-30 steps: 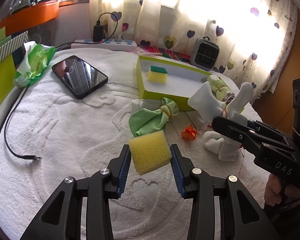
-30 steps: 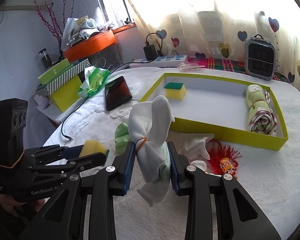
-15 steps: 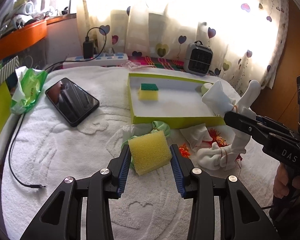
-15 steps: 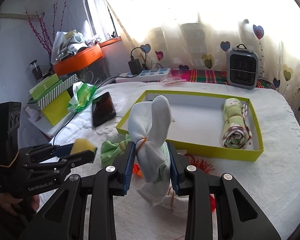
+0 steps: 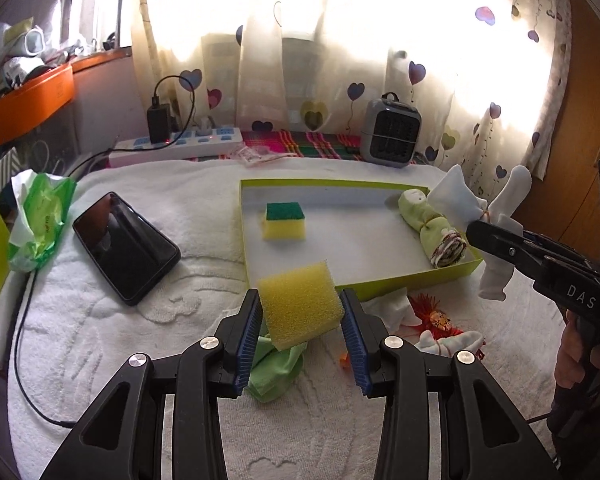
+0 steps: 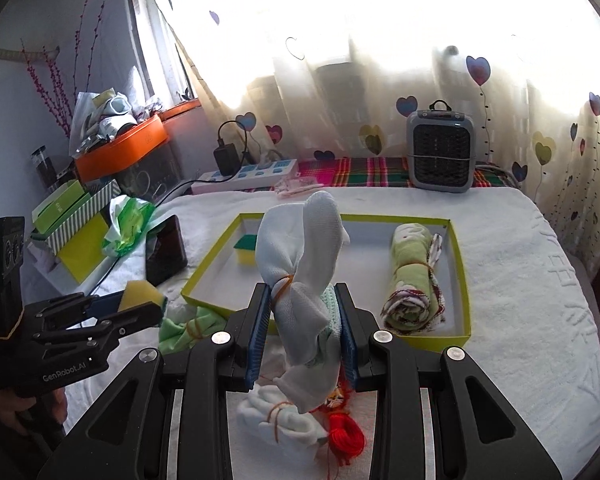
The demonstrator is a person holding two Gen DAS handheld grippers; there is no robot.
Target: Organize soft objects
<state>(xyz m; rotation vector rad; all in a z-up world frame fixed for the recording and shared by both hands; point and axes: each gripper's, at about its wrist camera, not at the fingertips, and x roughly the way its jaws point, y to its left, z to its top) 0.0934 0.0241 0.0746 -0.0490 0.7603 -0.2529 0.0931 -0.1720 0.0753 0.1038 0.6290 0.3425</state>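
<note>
A black phone [image 5: 125, 247] lies beside a green packet [image 5: 40, 216].

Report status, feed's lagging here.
Left tool shut on sponge. Right tool shut on white cloth. Both near tray; nothing blocking.

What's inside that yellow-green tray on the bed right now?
Inside the tray lie a green-topped yellow sponge near one end and a rolled green cloth bundle at the other. In the right view, the white cloth in the right claw hides part of the floor.

- Left wrist cam: low over the bed, facing the curtain, close behind its tongs [image 5: 300, 312].
- Right wrist cam: same heading, further right.
- Shared: yellow tray [image 5: 380, 278] [image 6: 458, 264].
</note>
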